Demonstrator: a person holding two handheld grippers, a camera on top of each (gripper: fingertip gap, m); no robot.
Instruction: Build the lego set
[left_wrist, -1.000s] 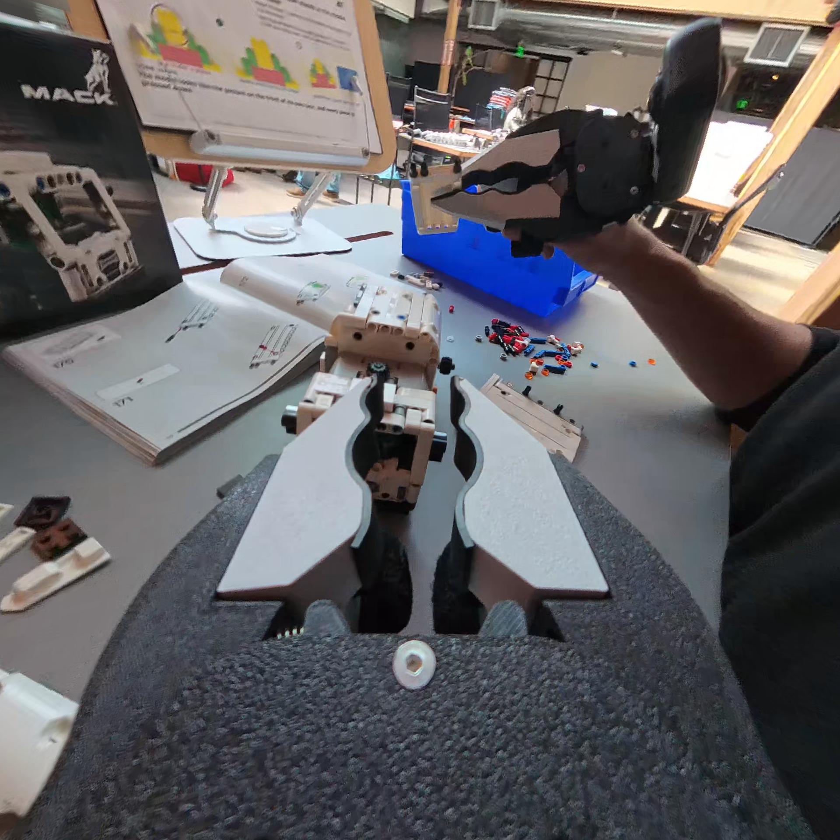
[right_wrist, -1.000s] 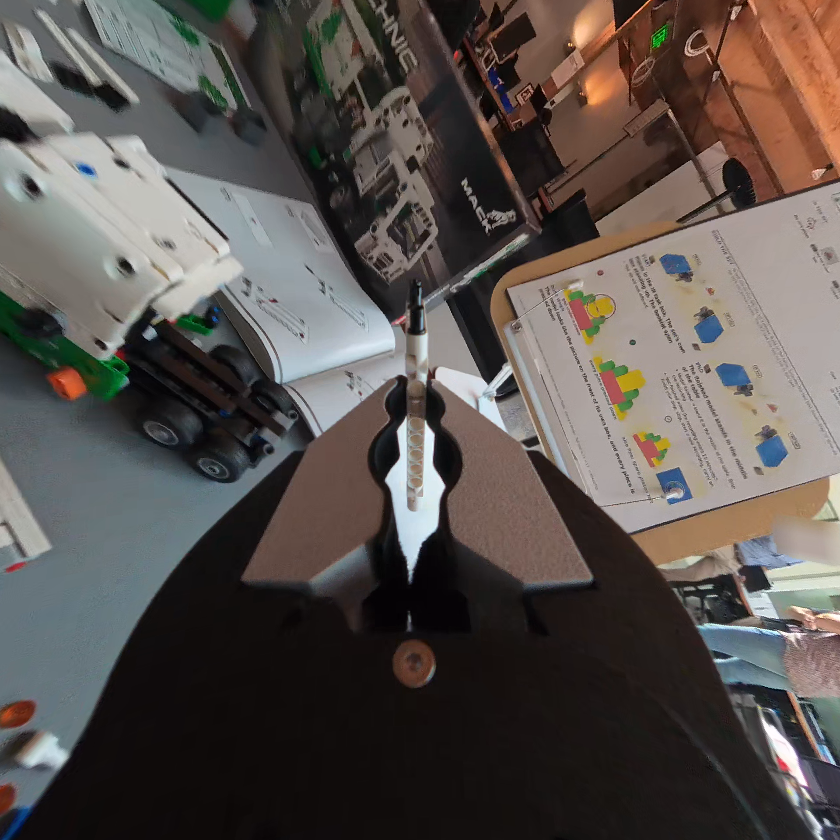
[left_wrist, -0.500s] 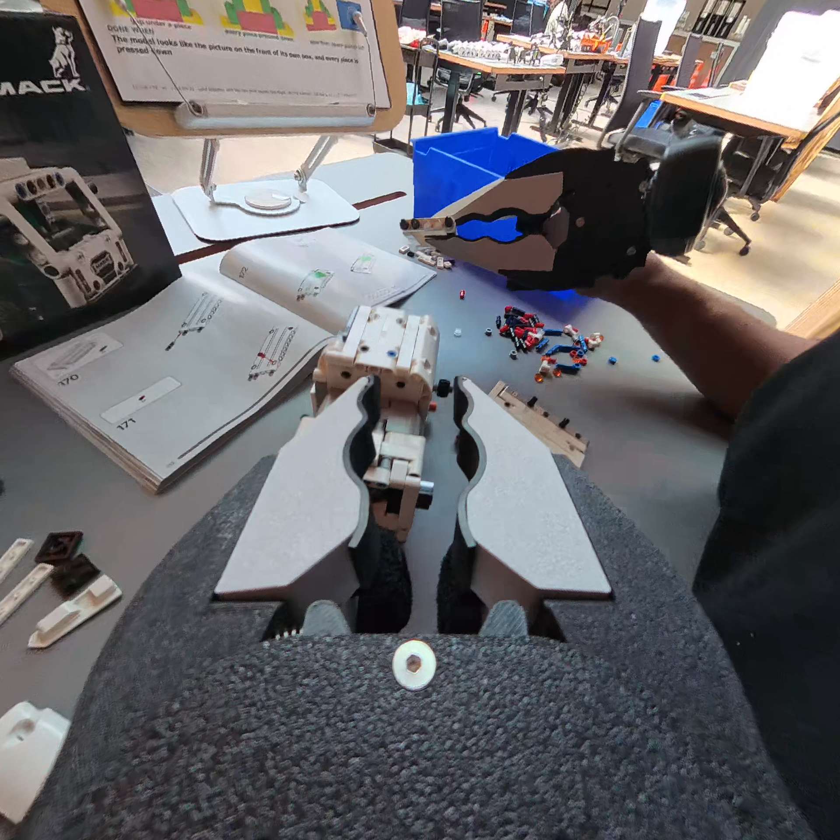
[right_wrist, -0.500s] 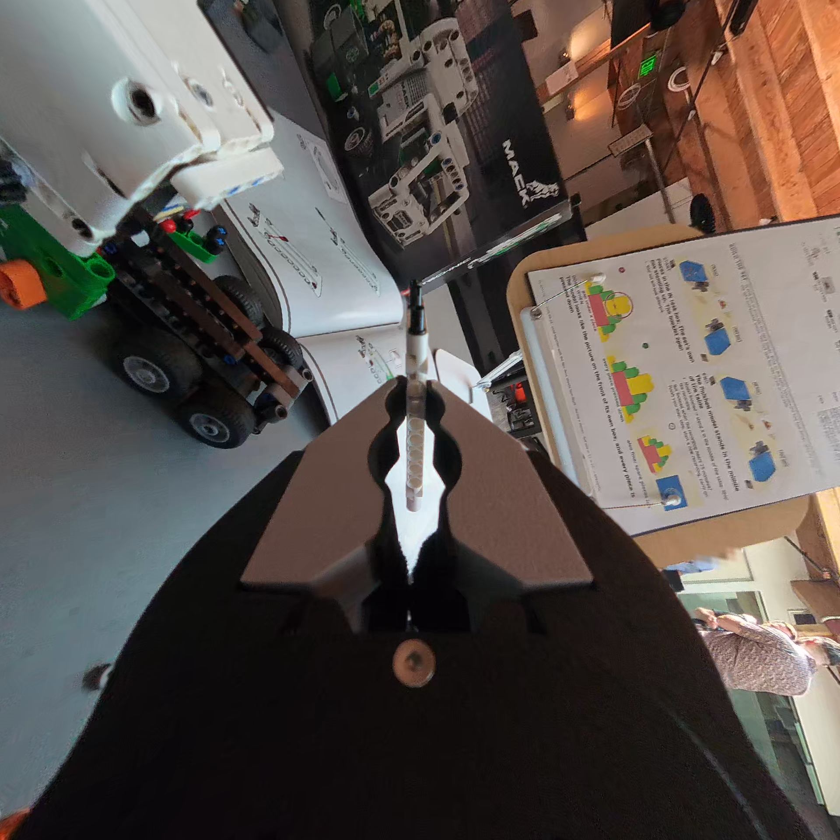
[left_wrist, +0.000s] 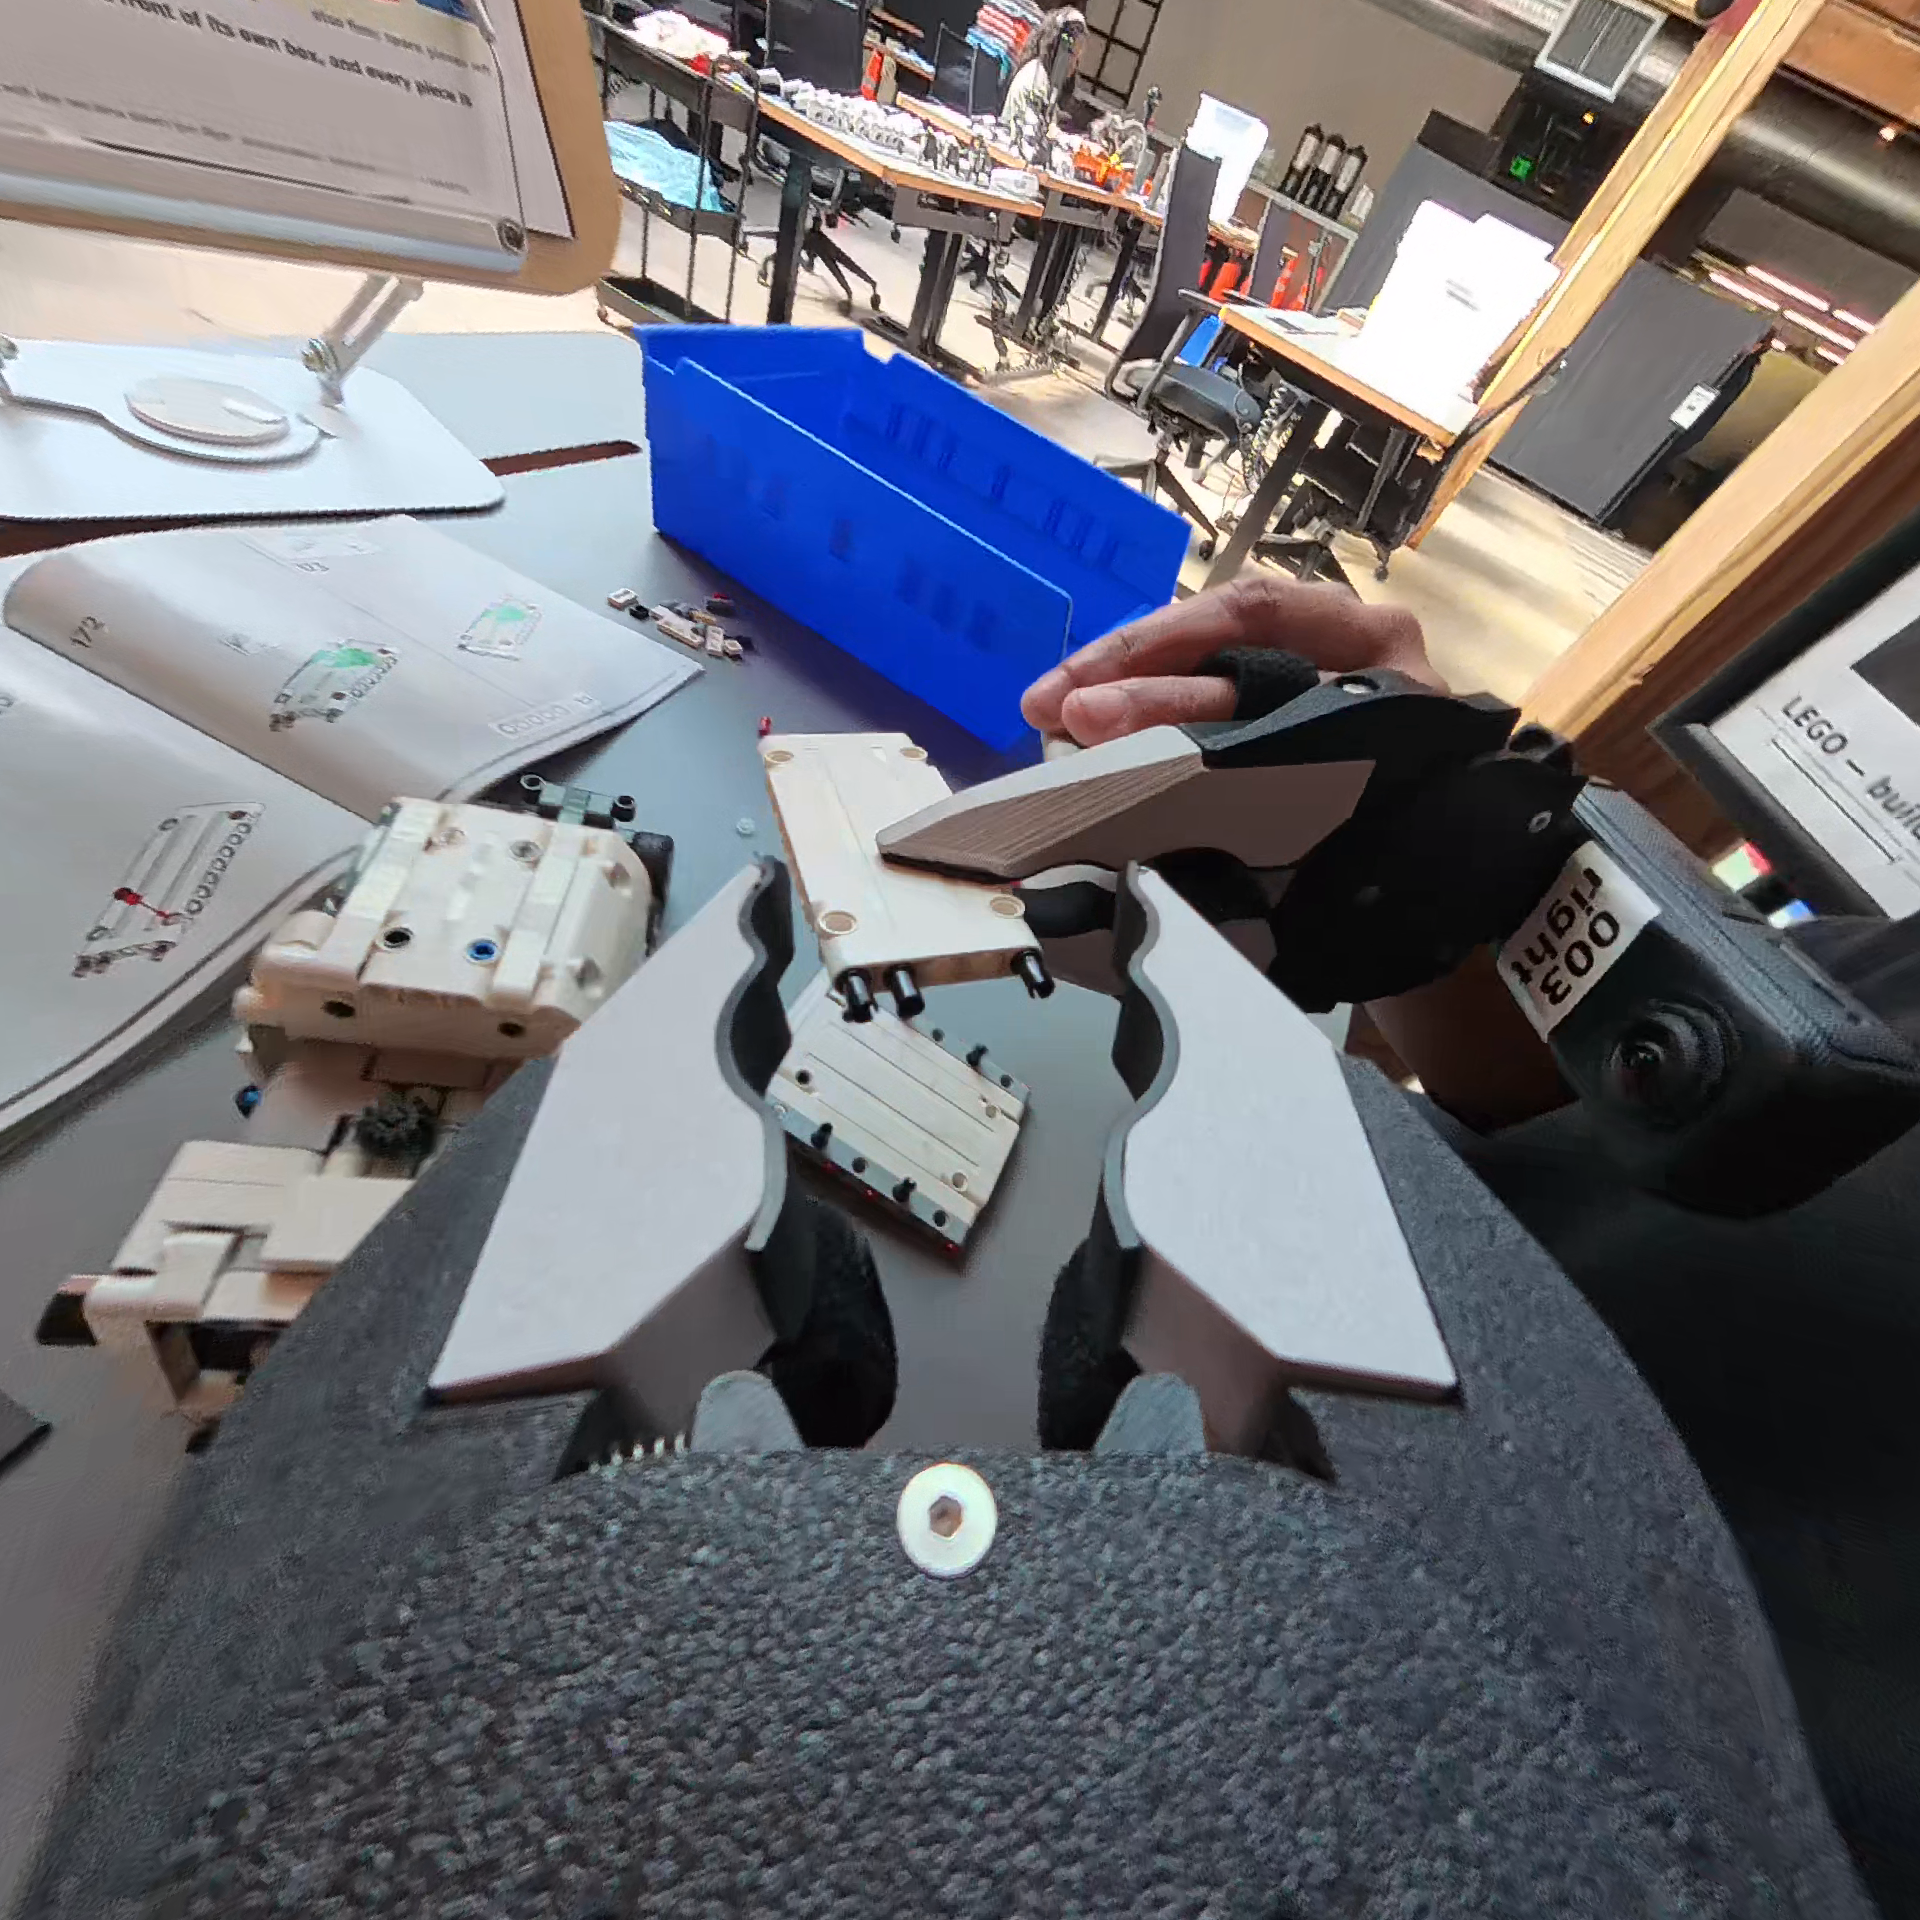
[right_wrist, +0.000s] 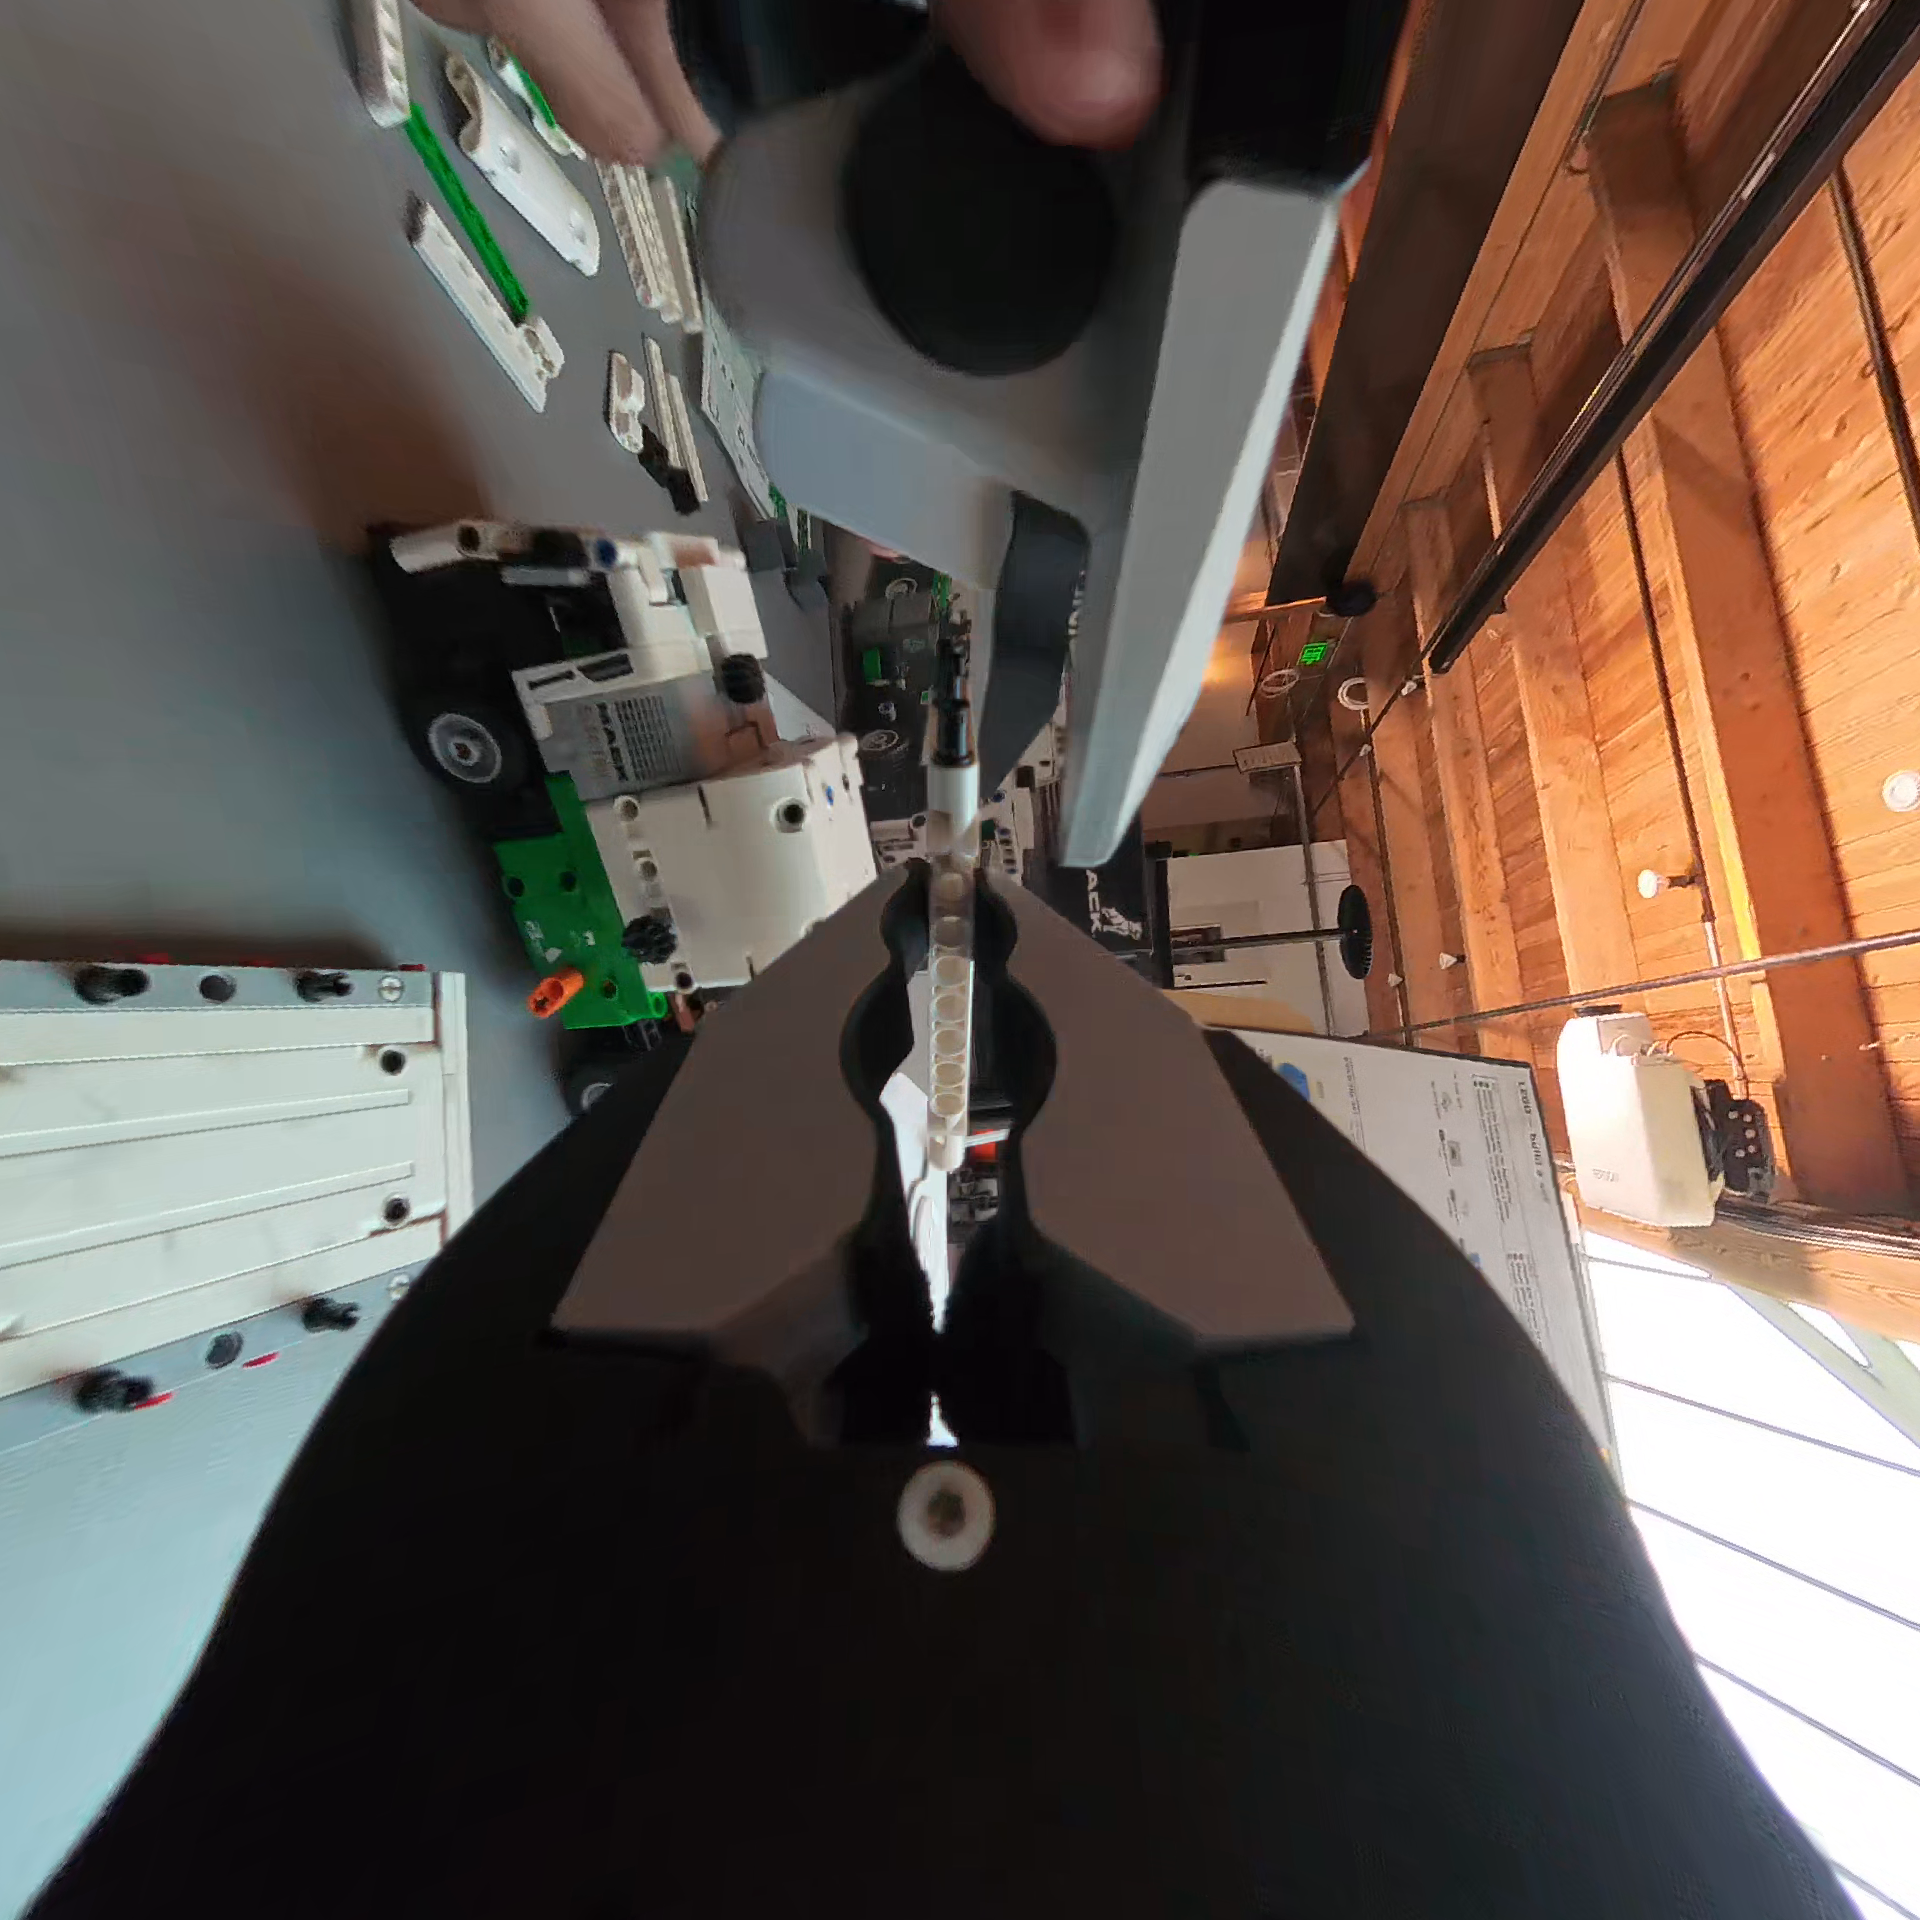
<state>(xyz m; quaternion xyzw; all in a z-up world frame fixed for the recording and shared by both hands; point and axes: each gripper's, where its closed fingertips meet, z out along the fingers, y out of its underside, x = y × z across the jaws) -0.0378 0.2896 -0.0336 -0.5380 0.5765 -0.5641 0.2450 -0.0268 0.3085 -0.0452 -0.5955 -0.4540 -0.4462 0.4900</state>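
The right gripper (left_wrist: 940, 868) clamped a white panel (left_wrist: 873, 852), black pins at its edge, between the wide-open left gripper's (left_wrist: 945, 935) fingers, above a second panel (left_wrist: 904, 1122) on the dark bench (left_wrist: 582, 540). A blue bin (left_wrist: 883, 509) stood behind, in a workshop.

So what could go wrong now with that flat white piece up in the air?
1. The right gripper grips the white panel only near one edge, so it might tilt or slip out.
2. The left gripper is open with nothing held; closing now might bump the panel's black pins.
3. If it drops, it could land on the second white panel lying on the table just beneath.
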